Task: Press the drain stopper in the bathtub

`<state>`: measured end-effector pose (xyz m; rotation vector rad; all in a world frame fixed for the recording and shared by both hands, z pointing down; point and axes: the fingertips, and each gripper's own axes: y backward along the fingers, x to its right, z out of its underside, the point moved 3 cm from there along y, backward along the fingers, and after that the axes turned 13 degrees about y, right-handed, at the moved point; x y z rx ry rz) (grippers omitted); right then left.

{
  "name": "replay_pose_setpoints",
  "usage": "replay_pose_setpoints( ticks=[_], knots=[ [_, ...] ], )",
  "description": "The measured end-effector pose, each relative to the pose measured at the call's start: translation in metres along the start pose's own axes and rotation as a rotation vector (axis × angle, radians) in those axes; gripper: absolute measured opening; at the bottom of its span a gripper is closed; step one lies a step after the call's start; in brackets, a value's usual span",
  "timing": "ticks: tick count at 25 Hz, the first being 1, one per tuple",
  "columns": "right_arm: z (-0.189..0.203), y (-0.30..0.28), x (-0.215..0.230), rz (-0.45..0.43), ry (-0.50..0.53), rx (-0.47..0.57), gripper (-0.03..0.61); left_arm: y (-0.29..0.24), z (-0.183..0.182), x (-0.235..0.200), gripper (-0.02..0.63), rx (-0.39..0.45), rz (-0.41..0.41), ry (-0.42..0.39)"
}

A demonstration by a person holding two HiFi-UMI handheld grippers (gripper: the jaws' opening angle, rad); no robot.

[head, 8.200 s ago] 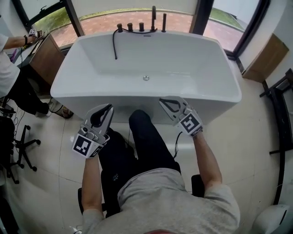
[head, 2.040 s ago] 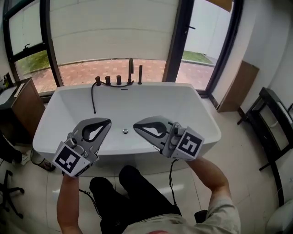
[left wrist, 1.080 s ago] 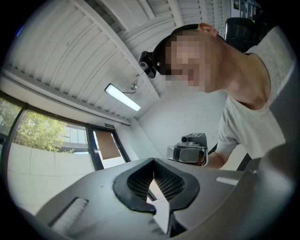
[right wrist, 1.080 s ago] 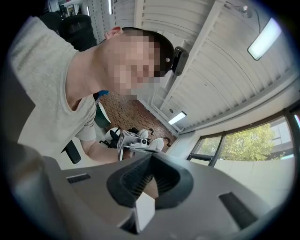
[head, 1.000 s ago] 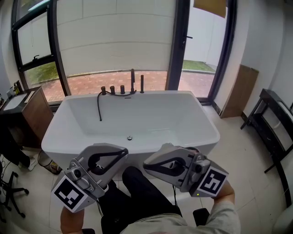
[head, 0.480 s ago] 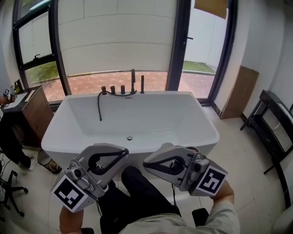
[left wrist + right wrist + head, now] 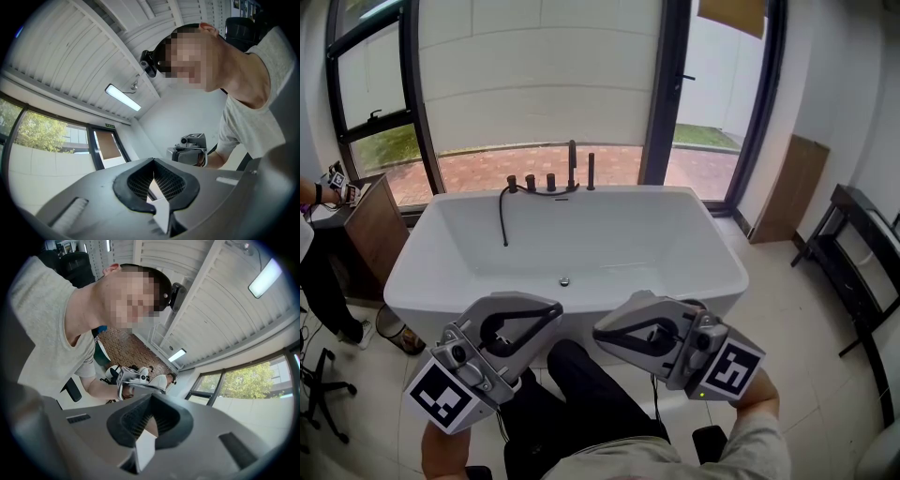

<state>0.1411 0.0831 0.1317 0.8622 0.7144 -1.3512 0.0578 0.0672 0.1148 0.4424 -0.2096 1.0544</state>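
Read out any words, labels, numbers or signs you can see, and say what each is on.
No text here can be read.
Green sign above the doorway, left gripper view: too small to read.
Square markers on the left gripper and right gripper: patterns only, no words.

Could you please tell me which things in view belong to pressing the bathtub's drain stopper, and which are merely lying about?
Belongs to the job:
- drain stopper
- bathtub
- left claw and right claw, both shut and empty

Just lying about:
- tap set
- shower hose
- wooden cabinet
- black rack
- leaning board
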Motion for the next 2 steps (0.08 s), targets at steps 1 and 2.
replay_pose_setpoints(
  ticks=[1, 2],
  knots=[
    [0.0003, -0.0006, -0.0002, -0.001, 0.0, -0.001, 0.0, 0.0006, 0.0003, -0.0002, 0.003, -0.001, 0.0, -0.001],
    [0.0005, -0.0012, -0.0004, -0.001, 0.0, -0.001, 0.0, 0.0011, 0.0006, -0.0004, 0.003, -0.002, -0.001, -0.002]
  ],
)
